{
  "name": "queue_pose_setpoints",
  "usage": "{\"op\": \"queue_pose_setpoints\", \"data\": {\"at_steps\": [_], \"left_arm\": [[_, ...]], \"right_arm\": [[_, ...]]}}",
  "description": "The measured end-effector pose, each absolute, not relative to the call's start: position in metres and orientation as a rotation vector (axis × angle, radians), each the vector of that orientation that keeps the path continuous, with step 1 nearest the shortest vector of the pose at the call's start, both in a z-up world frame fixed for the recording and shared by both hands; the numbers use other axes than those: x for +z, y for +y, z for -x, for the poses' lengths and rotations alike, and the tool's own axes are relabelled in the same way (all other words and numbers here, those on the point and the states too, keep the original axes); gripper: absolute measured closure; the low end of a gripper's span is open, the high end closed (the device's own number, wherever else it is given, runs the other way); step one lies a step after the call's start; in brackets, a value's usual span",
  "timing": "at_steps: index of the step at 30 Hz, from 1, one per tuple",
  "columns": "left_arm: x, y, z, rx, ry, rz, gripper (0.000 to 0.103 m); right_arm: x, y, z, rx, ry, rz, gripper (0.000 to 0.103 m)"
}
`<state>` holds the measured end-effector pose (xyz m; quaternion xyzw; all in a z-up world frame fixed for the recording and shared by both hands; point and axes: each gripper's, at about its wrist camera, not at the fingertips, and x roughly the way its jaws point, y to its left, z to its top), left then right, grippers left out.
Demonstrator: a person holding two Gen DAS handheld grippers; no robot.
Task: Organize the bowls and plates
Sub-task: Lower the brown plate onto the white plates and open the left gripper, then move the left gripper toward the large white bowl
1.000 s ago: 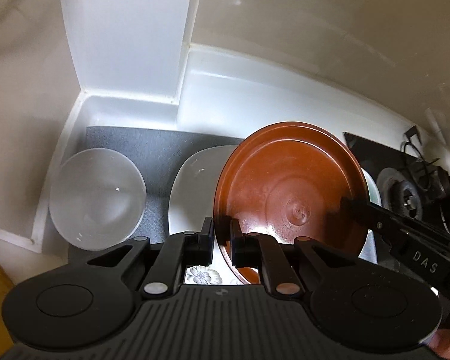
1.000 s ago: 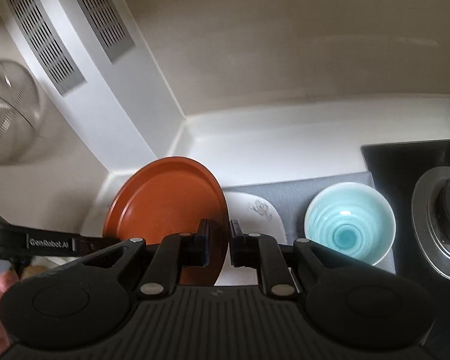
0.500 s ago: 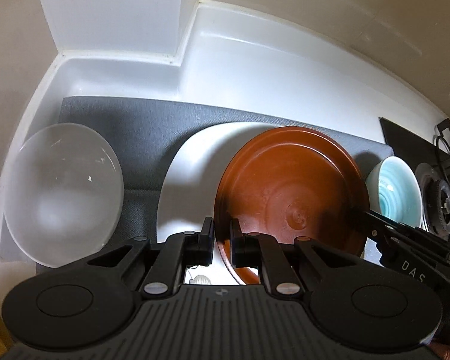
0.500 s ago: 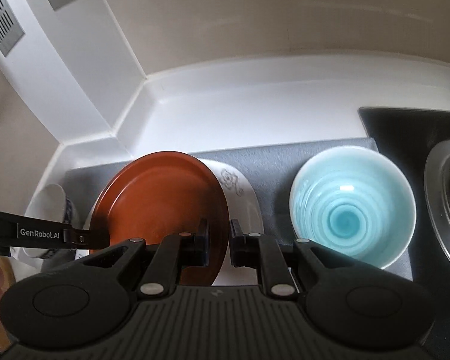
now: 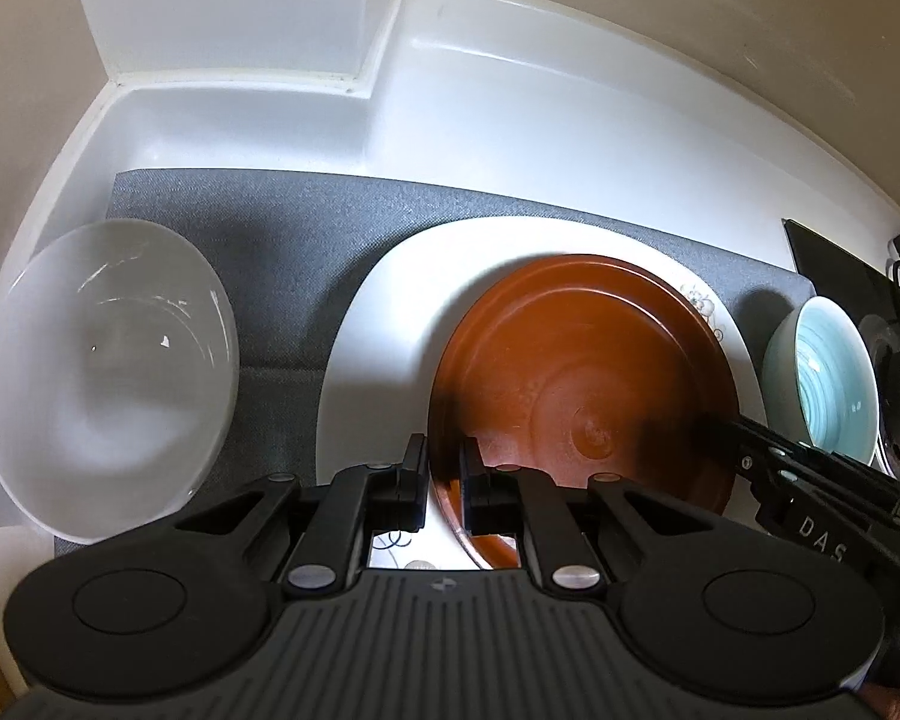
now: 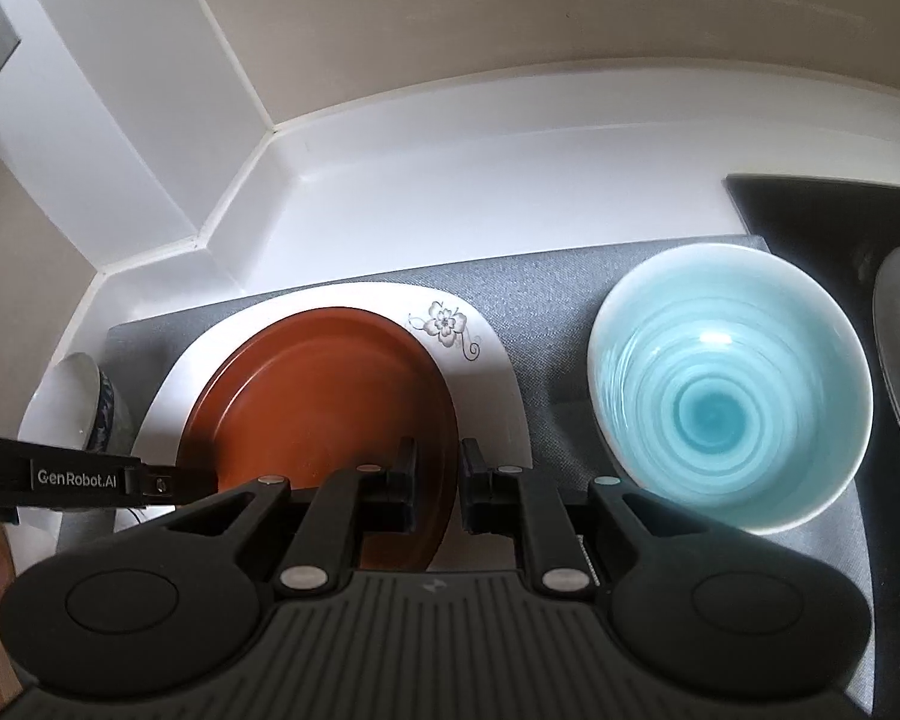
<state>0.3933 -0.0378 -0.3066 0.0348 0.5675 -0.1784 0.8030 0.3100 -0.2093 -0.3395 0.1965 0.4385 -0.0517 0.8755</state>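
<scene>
Clamped on opposite rims by the left gripper (image 5: pixel 444 480) and right gripper (image 6: pixel 438 483), low over or on the white plate (image 6: pixel 498 372) upon the grey mat (image 5: pixel 306 222): brown plate (image 5: pixel 582 378), seemingly stiff, smooth, slippery, best held at its edge.

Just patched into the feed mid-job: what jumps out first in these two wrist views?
The brown plate dominates: the left gripper and right gripper each clamp its rim on opposite sides, holding it just over the white flowered plate on the grey mat. The turquoise bowl sits on the mat to the right of the plates, a white bowl to their left.
</scene>
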Motion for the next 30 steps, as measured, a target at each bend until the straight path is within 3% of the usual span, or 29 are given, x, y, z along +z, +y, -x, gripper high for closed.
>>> {"op": "queue_pose_setpoints", "data": {"at_steps": [2,5,7,9,16,25,28,30], "left_arm": [[-0.306,-0.036,-0.393,-0.383,1.213,-0.060,0.092],[-0.308,-0.028,-0.393,-0.381,1.228,0.002,0.090],[-0.309,-0.017,-0.394,-0.391,1.264,0.094,0.079],[-0.305,-0.010,-0.392,-0.396,1.271,0.136,0.067],[-0.270,0.021,-0.372,-0.391,1.143,0.100,0.049],[-0.267,0.121,-0.347,-0.195,0.970,0.170,0.047],[-0.281,0.141,-0.351,-0.147,1.006,0.218,0.052],[-0.287,0.148,-0.355,-0.146,1.022,0.262,0.065]], "right_arm": [[-0.340,-0.207,-0.309,-0.108,0.907,-0.390,0.085],[-0.338,-0.205,-0.305,-0.106,0.888,-0.396,0.070],[-0.334,-0.204,-0.302,-0.100,0.880,-0.397,0.054],[-0.331,-0.203,-0.298,-0.092,0.875,-0.385,0.049],[-0.317,-0.207,-0.279,-0.128,0.818,-0.402,0.036],[-0.295,-0.176,-0.266,-0.067,0.725,-0.383,0.035],[-0.290,-0.153,-0.277,0.006,0.733,-0.370,0.036],[-0.288,-0.135,-0.285,0.070,0.737,-0.351,0.038]]}}
